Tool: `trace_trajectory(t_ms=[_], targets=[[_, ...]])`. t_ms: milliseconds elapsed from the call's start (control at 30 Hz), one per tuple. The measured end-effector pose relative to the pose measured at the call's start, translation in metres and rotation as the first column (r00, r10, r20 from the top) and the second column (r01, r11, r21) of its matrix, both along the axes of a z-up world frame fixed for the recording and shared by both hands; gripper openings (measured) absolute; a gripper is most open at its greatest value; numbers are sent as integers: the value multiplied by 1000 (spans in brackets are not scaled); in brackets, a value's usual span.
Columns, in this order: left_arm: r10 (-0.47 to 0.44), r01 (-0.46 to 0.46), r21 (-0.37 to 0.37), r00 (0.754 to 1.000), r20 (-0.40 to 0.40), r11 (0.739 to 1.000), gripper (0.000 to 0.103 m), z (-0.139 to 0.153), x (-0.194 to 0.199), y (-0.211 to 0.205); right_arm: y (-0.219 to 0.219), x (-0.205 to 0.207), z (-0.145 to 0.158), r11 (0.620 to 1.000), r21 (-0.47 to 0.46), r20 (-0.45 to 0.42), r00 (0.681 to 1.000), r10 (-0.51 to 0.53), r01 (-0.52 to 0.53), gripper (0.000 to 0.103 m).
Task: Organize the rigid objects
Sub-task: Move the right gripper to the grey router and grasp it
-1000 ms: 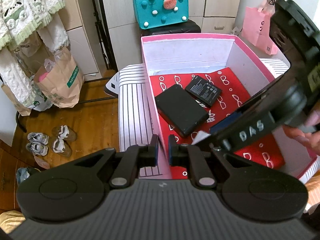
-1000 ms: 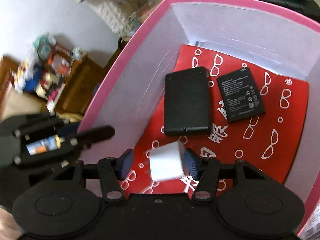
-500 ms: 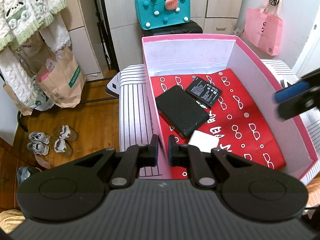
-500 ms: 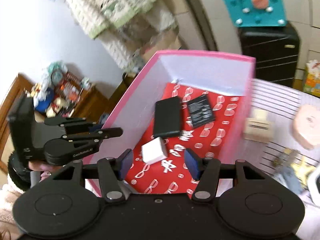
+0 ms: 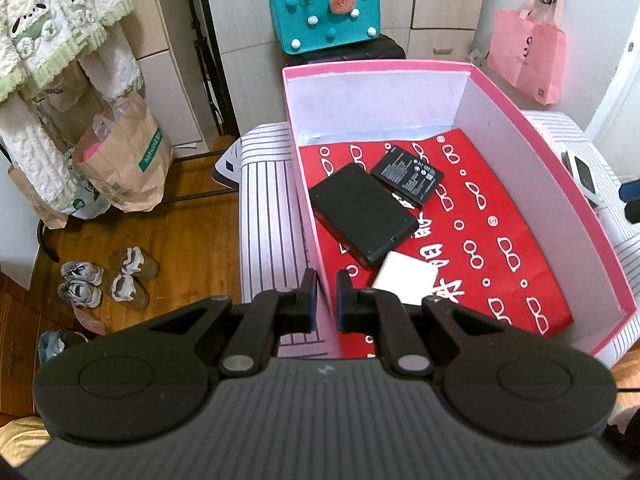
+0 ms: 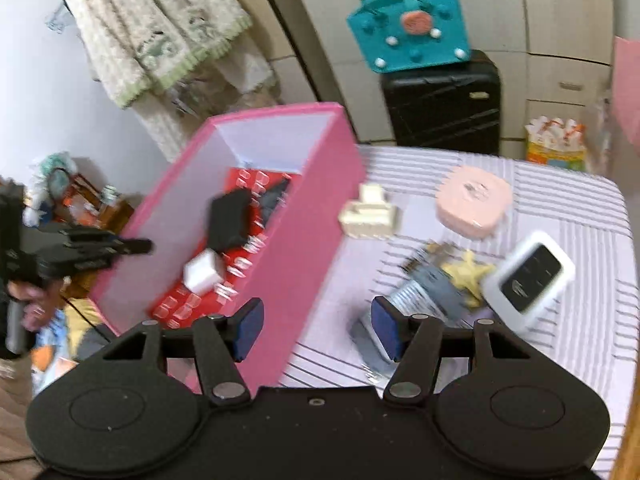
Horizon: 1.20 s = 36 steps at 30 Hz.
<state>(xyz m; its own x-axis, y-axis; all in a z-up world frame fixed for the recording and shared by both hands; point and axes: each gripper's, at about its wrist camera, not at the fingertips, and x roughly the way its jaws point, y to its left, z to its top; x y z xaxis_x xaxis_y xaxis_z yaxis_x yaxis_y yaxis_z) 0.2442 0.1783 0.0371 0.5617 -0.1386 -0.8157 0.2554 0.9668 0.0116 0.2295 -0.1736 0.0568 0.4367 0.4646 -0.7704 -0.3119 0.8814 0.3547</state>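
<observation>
Two jobs: your left gripper (image 5: 323, 294) pinches the pink box (image 5: 404, 67) wall, steadying it; your right gripper (image 6: 316, 328) is opening, empty, probably toward clutter ahead.

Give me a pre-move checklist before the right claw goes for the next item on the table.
1. Right claw empty, its jaws opening: ok.
2. White cube already lying in the pink box, clear of both claws: ok.
3. Left claw pinching the box's near wall: ok.
4. Items left on the striped table: cream clip, pink round case, white device: ok.
5. Which item is targeted next: cannot tell.
6. Right wrist view sharp enough to aim: not ok, blurred.
</observation>
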Motion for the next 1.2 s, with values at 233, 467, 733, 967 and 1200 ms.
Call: trace_trajectory(t_ms=[233,467,733,967,1200], targets=[[-20,20,11,997,-73,1000,9,-1,0,0,-4,-9,-32,992,-127,25,1000,15,-12,72],[-30,32,13,992,-126,999,9,0,2,-1,-6,2,-58,988,-150,6,1000,-17,18,79],[-26,27,10,995,-99,1000,9,0,-2,-1,-3,18,-74,992,-124,-2,1000,-27,26,79],[-26,26,-9,995,-99,1000,10,0,-4,2,20,21,-83,974,-224,82,996,40,-21,80],[-31,30,-19,995,-97,999,10,0,-3,4,32,18,-87,968,-239,147,983,112,-75,84]])
